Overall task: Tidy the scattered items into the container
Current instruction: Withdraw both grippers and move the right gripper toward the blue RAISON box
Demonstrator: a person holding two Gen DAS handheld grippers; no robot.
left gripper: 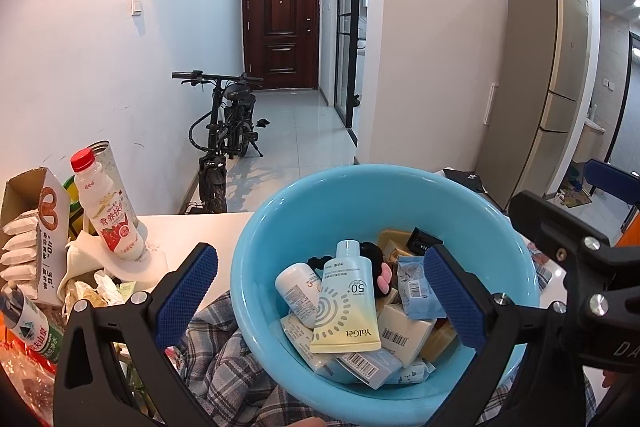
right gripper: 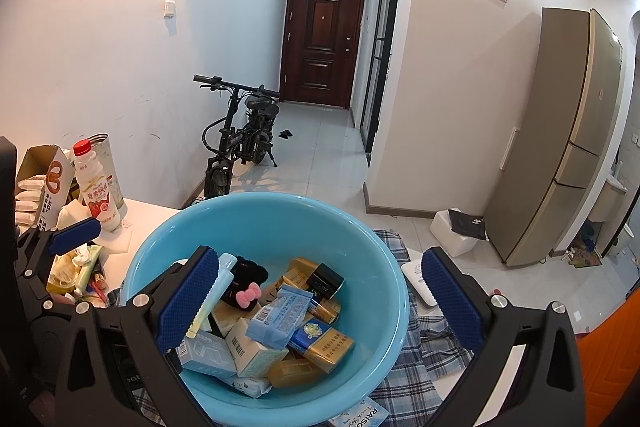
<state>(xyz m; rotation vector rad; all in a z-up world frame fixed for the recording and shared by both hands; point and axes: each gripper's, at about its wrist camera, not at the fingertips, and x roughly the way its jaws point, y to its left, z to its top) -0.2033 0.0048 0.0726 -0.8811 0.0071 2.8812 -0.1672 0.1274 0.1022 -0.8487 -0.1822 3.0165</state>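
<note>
A light blue bowl (left gripper: 280, 211) sits on a plaid cloth (left gripper: 224, 347) and holds several toiletries and small boxes. On top lie a pale sunscreen tube (left gripper: 346, 311), a white bottle (left gripper: 298, 291), a blue packet (left gripper: 416, 287) and a black scrunchie with a pink bow (left gripper: 382, 277). My left gripper (left gripper: 320, 263) hangs open over the bowl, its blue pads wide apart and touching nothing. My right gripper (right gripper: 319, 259) is open over the same bowl (right gripper: 360, 251), above a gold box (right gripper: 324, 343) and the blue packet (right gripper: 280, 315). A white flat item (right gripper: 418, 283) lies on the cloth to the right of the bowl.
Left of the bowl on the white table stand a red-capped milk drink bottle (left gripper: 108, 211), an open snack carton (left gripper: 36, 227), a water bottle (left gripper: 32, 327) and crumpled wrappers. A printed packet (right gripper: 362, 417) lies at the bowl's near edge. A bicycle (left gripper: 228, 131) stands beyond the table.
</note>
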